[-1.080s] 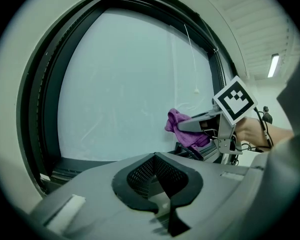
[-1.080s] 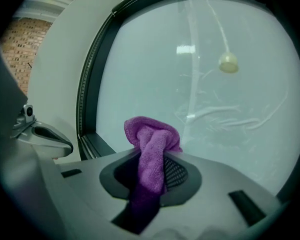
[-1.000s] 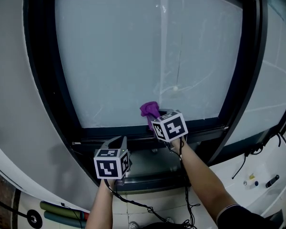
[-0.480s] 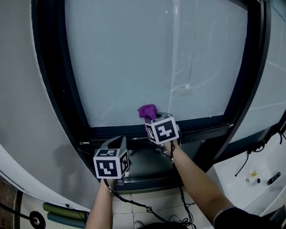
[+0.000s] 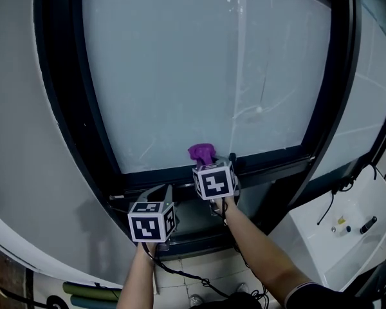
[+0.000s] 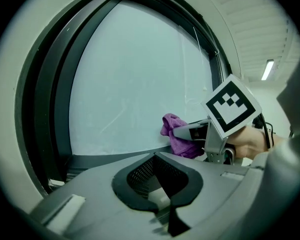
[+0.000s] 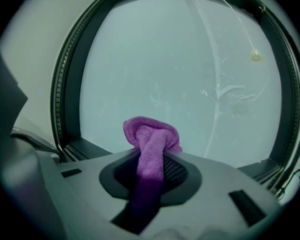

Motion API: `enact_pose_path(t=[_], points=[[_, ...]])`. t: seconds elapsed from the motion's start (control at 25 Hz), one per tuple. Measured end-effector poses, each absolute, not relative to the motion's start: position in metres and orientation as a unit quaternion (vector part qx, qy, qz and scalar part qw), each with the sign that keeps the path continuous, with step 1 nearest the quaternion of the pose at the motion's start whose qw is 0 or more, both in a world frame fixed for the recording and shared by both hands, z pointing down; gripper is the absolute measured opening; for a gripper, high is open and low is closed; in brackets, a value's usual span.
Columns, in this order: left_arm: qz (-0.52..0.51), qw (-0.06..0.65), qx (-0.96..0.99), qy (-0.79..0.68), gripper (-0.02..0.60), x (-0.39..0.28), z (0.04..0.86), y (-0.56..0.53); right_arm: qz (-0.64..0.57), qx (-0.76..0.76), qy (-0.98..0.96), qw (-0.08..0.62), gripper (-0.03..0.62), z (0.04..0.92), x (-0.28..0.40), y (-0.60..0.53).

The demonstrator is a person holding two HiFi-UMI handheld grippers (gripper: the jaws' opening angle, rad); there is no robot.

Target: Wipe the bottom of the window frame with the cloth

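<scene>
Over the last second the right tool point(image 5: 208, 166) has slid leftward along the dark bottom rail of the window frame point(image 5: 270, 159), carrying the bunched purple terry cloth point(image 5: 202, 152) with it. The left tool point(image 5: 159, 197) has barely shifted and hangs below at about 7 o'clock from its partner.

In the right gripper view the right tool point(image 7: 150, 170) is clamped on the cloth point(image 7: 151, 136). A twisted strip runs down between the jaws, and a rounded wad pokes out ahead of them. That wad sits at the foot of the pale frosted glass pane point(image 5: 180, 63), near the pane's 6 o'clock, against or just above the rail; actual contact cannot be confirmed. The left tool point(image 6: 157, 179) has its jaws together on nothing and is aimed toward the same rail.

The leftward travel reads as a wiping stroke under way. Rail remains toward 9 o'clock, so the wipe is probably partway done.
</scene>
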State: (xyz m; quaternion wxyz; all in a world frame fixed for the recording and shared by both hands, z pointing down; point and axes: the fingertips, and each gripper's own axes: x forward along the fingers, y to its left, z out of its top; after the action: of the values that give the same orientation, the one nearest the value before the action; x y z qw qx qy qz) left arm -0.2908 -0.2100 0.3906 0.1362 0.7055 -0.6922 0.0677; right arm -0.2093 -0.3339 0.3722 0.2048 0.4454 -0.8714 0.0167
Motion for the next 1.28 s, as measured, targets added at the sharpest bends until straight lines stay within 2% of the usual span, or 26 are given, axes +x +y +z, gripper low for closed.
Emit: enact_pose_path(t=[0.64, 1.28], points=[[0.07, 0.153, 0.723, -0.67, 0.003, -0.3, 0.411, -0.226, 0.002, 0.493, -0.838, 0.235, 0.095, 0.421, -0.21, -0.365], [0.063, 0.172, 0.678, -0.712, 0.004, -0.35, 0.423, -0.203, -0.002, 0.402, -0.881, 0.248, 0.095, 0.429, -0.264, -0.343]])
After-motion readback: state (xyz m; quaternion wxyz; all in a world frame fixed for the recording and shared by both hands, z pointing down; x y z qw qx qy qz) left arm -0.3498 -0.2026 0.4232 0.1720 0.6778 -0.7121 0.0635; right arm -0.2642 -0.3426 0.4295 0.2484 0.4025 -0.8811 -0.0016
